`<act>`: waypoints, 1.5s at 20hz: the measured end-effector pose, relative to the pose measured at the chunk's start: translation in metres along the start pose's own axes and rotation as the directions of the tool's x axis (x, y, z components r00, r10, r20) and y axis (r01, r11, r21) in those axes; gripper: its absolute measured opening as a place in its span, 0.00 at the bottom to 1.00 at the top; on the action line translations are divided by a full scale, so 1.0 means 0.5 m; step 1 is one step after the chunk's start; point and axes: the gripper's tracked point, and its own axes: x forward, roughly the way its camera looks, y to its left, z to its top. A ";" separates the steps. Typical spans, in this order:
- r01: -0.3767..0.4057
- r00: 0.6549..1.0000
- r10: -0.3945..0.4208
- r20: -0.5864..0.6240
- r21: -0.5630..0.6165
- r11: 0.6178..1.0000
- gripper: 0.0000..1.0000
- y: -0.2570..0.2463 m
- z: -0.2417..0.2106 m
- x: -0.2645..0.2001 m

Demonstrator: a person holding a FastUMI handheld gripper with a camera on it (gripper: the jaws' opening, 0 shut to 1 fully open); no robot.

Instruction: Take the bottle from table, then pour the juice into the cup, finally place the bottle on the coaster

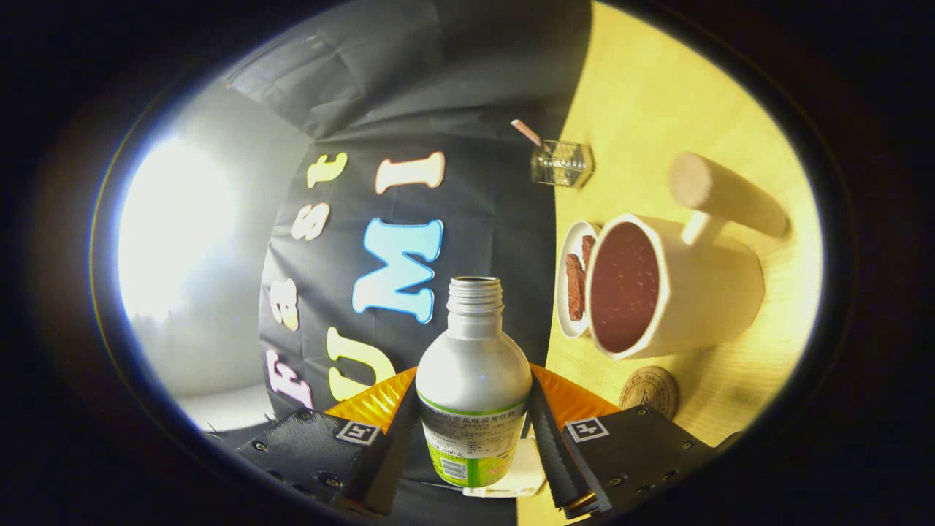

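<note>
The whole scene sits rolled on its side, which suggests the gripper is turned over for the pour. The table (657,88) is the biggest thing here, a pale wooden top that runs up one side beyond the fingers, next to the dark cloth wall. On it sits the cup (676,288), a large white mug with a thick handle, its mouth facing the camera and showing a dark reddish fill inside. Touching or just behind the cup's rim is a small white dish (573,281) with brown pieces in it. The bottle (473,387) is held in the gripper (475,431), both fingers pressed against its sides over the label, so the grip looks firm. Its cap is off and its threaded neck points ahead of the fingers, near the cup but not yet over its mouth. A small clear glass jar (562,163) with a stick in it stands further back on the table. The coaster (649,391), a small round wooden disc, lies just beside the cup's base. Judging by the tilt, the pouring step is in hand or close to done. If it is done, the next move calls for righting the bottle without dripping, carrying it past the cup, and setting its base flat on the coaster before the fingers let go.
</note>
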 end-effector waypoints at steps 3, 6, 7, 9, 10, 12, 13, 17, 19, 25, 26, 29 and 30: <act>0.007 1.000 -0.011 -0.020 -0.151 0.989 0.77 0.027 -0.008 0.003; -0.023 0.999 0.010 -0.052 -0.261 0.965 0.77 0.061 -0.036 -0.005; -0.018 0.999 0.002 -0.054 -0.304 0.952 0.77 0.062 -0.040 -0.006; 0.007 0.999 -0.026 -0.043 -0.399 0.917 0.77 0.066 -0.045 -0.007; 0.023 0.999 -0.041 -0.031 -0.450 0.892 0.77 0.064 -0.043 -0.013; 0.055 0.997 -0.074 -0.012 -0.565 0.823 0.77 0.068 -0.045 -0.016; 0.068 0.996 -0.088 -0.002 -0.624 0.779 0.77 0.073 -0.046 -0.014; 0.040 0.996 -0.083 -0.014 -0.789 0.613 0.78 0.109 -0.079 -0.008; 0.041 0.996 -0.086 -0.006 -0.846 0.532 0.77 0.115 -0.086 -0.006; 0.045 0.991 -0.132 0.018 -0.976 0.211 0.78 0.108 -0.103 0.002; 0.038 0.988 -0.152 0.012 -0.985 0.166 0.78 0.098 -0.107 0.000; -0.005 0.985 -0.170 -0.021 -0.996 0.092 0.78 0.086 -0.125 0.013; -0.012 0.985 -0.170 -0.027 -0.996 0.090 0.78 0.083 -0.124 0.016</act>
